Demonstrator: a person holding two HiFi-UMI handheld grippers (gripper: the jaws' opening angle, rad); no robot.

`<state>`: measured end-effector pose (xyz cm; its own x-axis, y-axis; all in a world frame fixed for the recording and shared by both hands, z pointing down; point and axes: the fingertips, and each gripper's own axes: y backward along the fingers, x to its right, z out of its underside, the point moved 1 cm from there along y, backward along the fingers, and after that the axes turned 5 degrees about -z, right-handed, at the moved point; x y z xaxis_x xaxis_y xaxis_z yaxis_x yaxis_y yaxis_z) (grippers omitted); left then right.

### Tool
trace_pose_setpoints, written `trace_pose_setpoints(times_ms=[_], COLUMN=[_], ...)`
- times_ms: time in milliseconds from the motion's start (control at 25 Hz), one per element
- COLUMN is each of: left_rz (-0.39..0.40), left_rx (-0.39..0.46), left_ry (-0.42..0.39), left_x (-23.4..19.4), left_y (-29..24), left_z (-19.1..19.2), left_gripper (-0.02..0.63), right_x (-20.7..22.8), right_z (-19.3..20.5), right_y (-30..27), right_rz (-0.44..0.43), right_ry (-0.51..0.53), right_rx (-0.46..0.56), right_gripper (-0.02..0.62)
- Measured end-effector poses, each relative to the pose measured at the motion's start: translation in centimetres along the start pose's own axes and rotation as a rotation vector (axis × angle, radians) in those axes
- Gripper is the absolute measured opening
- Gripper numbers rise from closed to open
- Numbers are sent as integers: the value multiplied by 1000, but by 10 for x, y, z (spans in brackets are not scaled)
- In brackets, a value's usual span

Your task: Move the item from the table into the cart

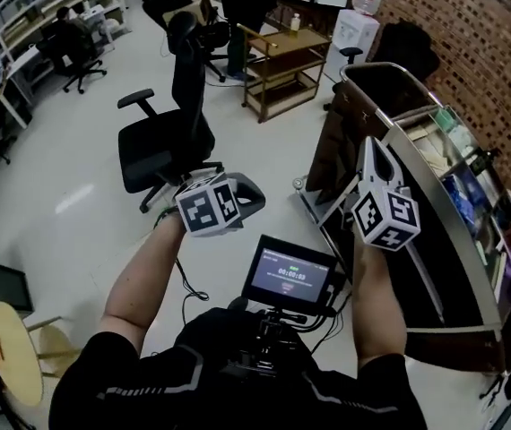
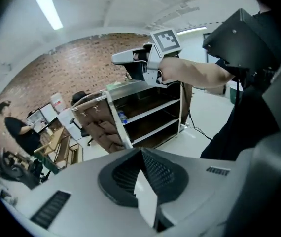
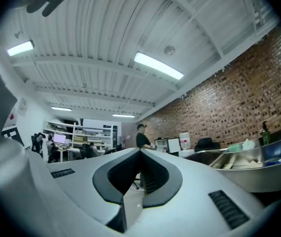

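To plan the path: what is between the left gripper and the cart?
Only bare floor lies between the left gripper and the cart; the head view shows it, and the left gripper view agrees.

Black office chair (image 1: 161, 141), brick wall (image 1: 471, 25), round wooden stool (image 1: 13, 352)

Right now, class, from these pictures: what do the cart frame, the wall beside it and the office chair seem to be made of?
The cart frame is probably steel, with a silvery finish that catches bright highlights. The wall is red-brown brick, matt, with pale mortar joints showing. The office chair is matt black, likely plastic with fabric or mesh, though it is too small to tell which.
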<state>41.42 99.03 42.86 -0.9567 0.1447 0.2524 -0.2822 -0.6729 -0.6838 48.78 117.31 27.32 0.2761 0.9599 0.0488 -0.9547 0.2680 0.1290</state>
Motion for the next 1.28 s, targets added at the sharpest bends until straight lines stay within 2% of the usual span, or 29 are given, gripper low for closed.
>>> trace_pose_setpoints(times_ms=[80, 160, 320, 480, 600, 680, 840, 920, 1040, 1160, 1280], left_rz=[-93, -179, -396, -637, -834, -967, -1159, -1237, -1354, -1495, -1616], left_rx=[9, 27, 57, 94, 112, 138, 151, 129, 117, 105, 86], left_ry=[74, 147, 289, 365, 411, 458, 542, 552, 613, 652, 734], left_x=[-7, -13, -31, -54, -60, -51, -16, -10, -4, 7, 39], left_y=[13, 42, 156, 291, 358, 409, 557, 614, 669, 714, 759], left_z=[9, 30, 112, 203, 249, 286, 398, 438, 480, 512, 552], left_gripper=[5, 5, 5, 5, 6, 6, 6, 6, 6, 6, 6], right_x=[-15, -52, -199, -364, -440, -502, -699, -776, -857, -919, -996], right_z=[6, 11, 17, 16, 26, 36, 43, 43, 44, 48, 57], right_y=[-19, -40, -90, -139, -161, -162, -169, -178, -192, -201, -194], right_rz=[-80, -156, -330, -480, -584, -653, -807, -870, -979, -1081, -1192], right_ry=[-17, -33, -43, -41, -49, -57, -81, -95, -106, -127, -144], right_rx=[4, 5, -9, -13, -12, -11, -3, -6, -14, -7, -14], right_gripper=[0, 0, 0, 0, 0, 0, 0, 0, 0, 0, 0])
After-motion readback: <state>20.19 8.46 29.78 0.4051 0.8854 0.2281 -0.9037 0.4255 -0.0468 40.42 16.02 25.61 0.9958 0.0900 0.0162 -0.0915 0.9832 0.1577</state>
